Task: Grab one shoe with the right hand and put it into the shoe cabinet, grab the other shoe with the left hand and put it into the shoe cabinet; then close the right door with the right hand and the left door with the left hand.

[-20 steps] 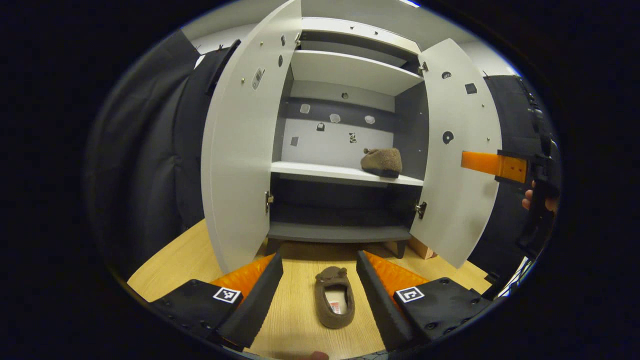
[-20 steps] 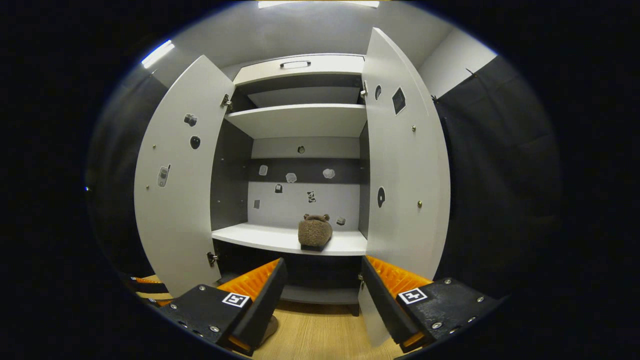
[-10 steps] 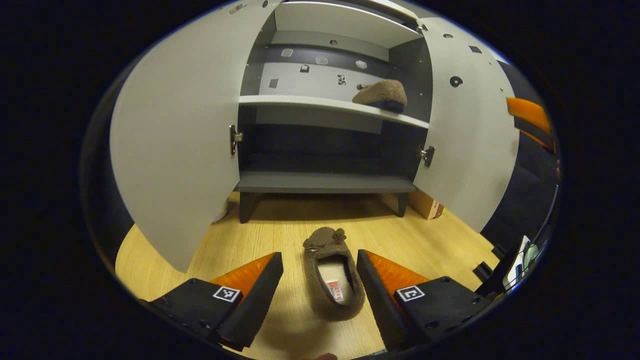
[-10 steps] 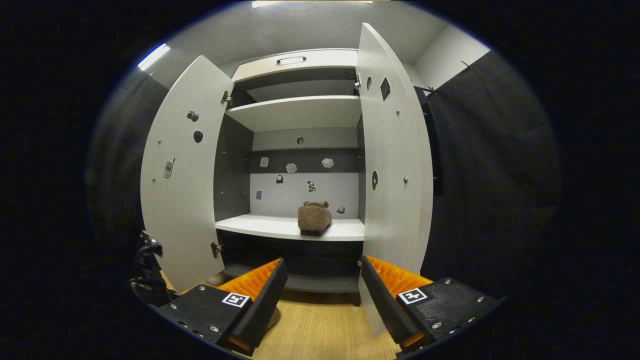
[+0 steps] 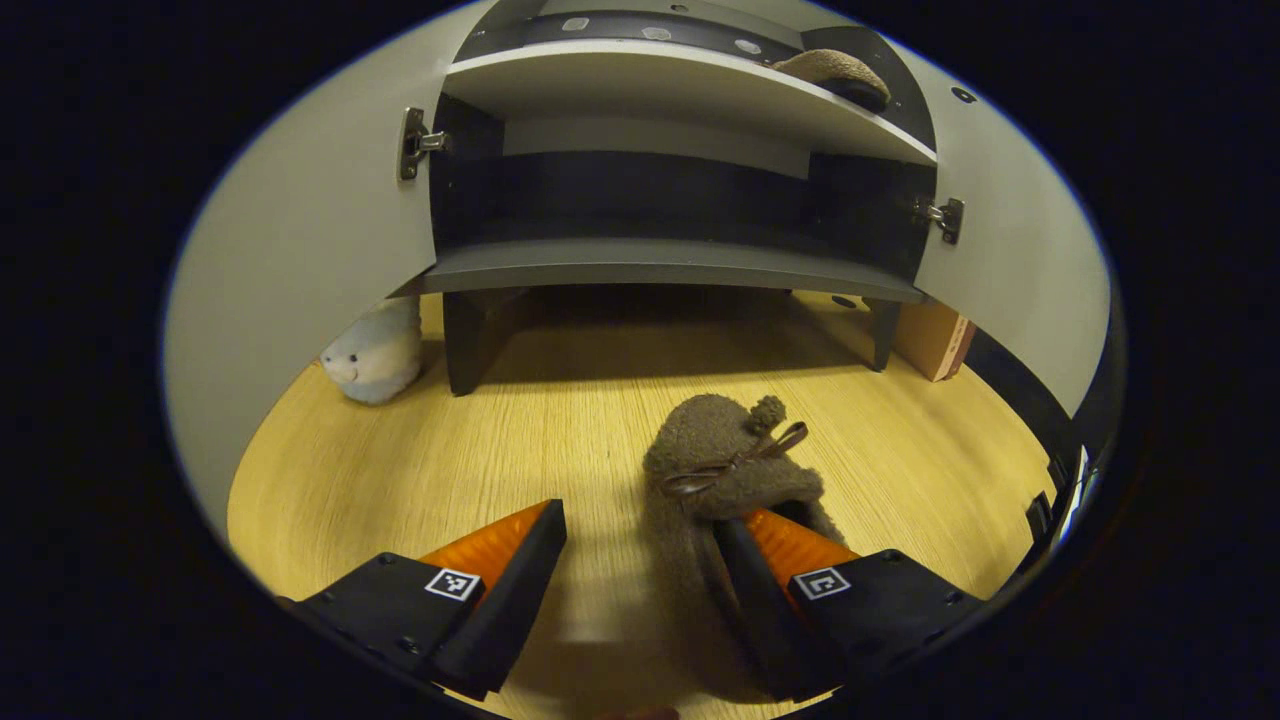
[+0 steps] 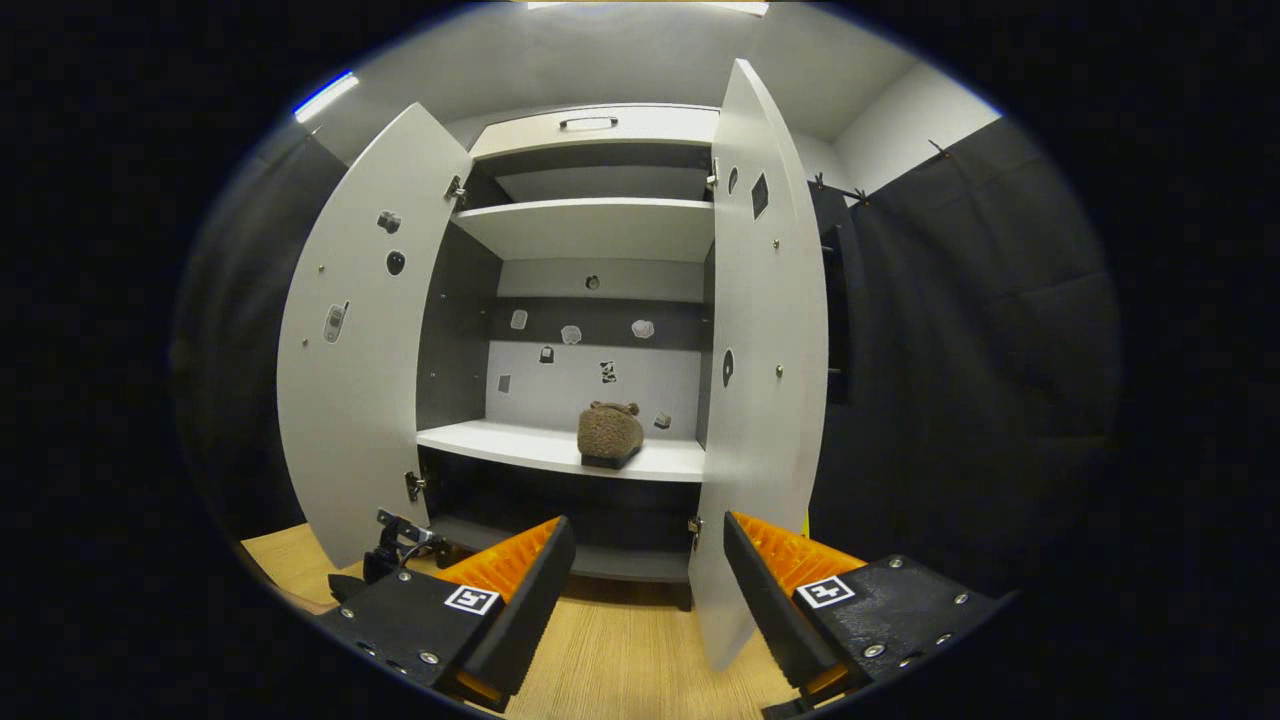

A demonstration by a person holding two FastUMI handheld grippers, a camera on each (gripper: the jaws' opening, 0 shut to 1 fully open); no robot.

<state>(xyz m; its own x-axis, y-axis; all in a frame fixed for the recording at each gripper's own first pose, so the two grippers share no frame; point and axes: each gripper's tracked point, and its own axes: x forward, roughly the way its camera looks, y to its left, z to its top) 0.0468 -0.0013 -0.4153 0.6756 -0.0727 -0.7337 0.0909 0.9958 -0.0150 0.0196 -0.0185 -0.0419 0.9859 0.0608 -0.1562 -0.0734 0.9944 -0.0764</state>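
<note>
Left tongs [image 5: 640,560] are spread wide over a brown slipper [image 5: 725,475] on the floor; one finger [image 5: 770,560] sits in its opening, nothing gripped. Right tongs [image 6: 648,580] are held wide apart & empty, facing the open shoe cabinet [image 6: 590,235], w/ a 2nd slipper [image 6: 610,433] on its shelf.

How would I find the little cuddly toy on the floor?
Look at the tall white shoe cabinet with both doors open. Go down to its dark front leg on the wooden floor. The pale blue plush toy sits beside that leg, under the open door; the brown slipper nearby is fuzzy and has a bow.
</note>
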